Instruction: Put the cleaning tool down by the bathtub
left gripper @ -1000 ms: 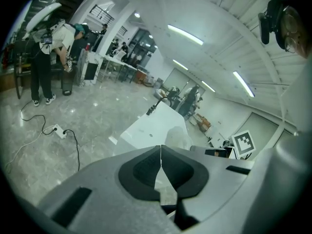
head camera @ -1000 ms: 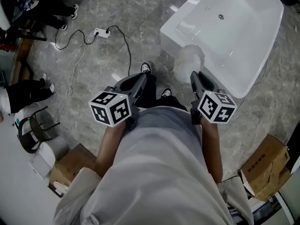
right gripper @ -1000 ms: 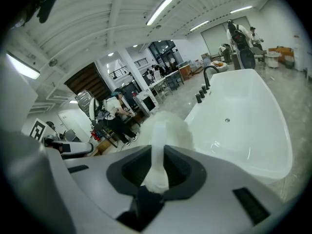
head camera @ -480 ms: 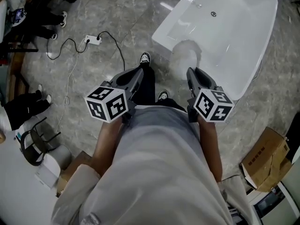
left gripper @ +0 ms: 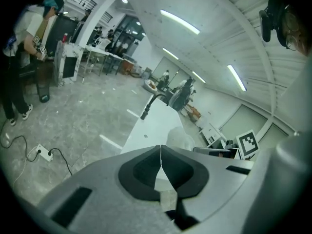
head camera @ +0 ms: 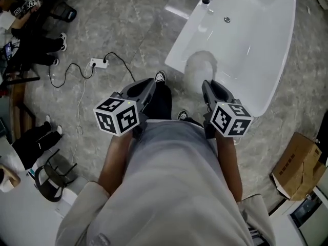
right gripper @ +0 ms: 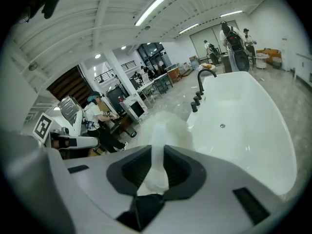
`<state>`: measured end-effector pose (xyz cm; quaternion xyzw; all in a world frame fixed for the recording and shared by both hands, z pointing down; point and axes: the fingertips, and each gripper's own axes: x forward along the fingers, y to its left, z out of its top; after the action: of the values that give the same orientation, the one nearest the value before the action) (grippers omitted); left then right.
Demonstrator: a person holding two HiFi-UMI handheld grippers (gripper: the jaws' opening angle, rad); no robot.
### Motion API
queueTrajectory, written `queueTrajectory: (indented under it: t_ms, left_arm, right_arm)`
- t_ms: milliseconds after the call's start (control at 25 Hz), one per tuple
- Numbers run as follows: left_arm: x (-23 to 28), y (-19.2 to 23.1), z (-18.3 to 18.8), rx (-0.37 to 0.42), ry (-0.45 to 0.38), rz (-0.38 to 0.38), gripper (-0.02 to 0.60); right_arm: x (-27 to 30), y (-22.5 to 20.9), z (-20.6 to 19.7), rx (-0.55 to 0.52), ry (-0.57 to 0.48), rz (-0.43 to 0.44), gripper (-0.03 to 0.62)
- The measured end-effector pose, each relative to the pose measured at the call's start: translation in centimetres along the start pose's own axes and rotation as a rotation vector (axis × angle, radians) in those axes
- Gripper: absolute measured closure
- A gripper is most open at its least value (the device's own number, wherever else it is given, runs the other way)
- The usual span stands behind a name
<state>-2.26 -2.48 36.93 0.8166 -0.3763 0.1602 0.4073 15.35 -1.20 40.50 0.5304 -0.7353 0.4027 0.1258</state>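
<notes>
bathtub (head camera: 259, 45) slid upward in view; right tongs (right gripper: 156, 165) clamp cleaning tool (right gripper: 168, 126).

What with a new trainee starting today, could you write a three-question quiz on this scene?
1. True or false: the left gripper holds the cleaning tool.
2. In the head view, the tool's fluffy head shows against: A the power strip, B the bathtub, C the cardboard box.
3. Fill in: the faucet on the tub is ____ in colour.
Key: 1 false, the right gripper grips its handle and the left is shut on nothing; 2 B; 3 black.
</notes>
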Motion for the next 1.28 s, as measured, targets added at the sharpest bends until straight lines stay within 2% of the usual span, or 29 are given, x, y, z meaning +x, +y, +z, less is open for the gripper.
queueTrajectory:
  t_ms: [360, 480, 560, 640, 880, 1080, 1280]
  left_arm:
    - [2.4, 3.7, 8.3, 0.08, 0.037, -0.105, 0.575]
    - [3.0, 5.5, 10.3, 0.103, 0.044, -0.119, 0.575]
    - [3.4, 7.0, 11.3, 0.15, 0.051, -0.109, 0.575]
    - [3.7, 8.2, 11.9, 0.182, 0.067, -0.112, 0.575]
    - [4.8, 10.4, 12.6, 0.184, 0.114, -0.172, 0.575]
    - [5.0, 10.7, 12.8, 0.163, 0.116, -0.203, 0.575]
    - [5.8, 11.1, 12.6, 0.138, 0.114, -0.223, 0.575]
  right_arm:
    - [5.1, 2.3, 5.4, 0.001, -0.037, -0.065, 0.522]
    - [7.1, 3.1, 7.1, 0.007, -0.053, -0.091, 0.523]
    - [8.4, 3.6, 8.0, 0.011, -0.071, -0.113, 0.522]
    - [9.5, 4.1, 8.8, 0.016, -0.087, -0.13, 0.523]
    - [11.2, 5.2, 10.3, 0.005, -0.115, -0.174, 0.523]
    - [11.7, 5.5, 10.7, -0.007, -0.104, -0.196, 0.523]
    - [11.9, 4.7, 11.9, 0.027, -0.11, -0.197, 0.523]
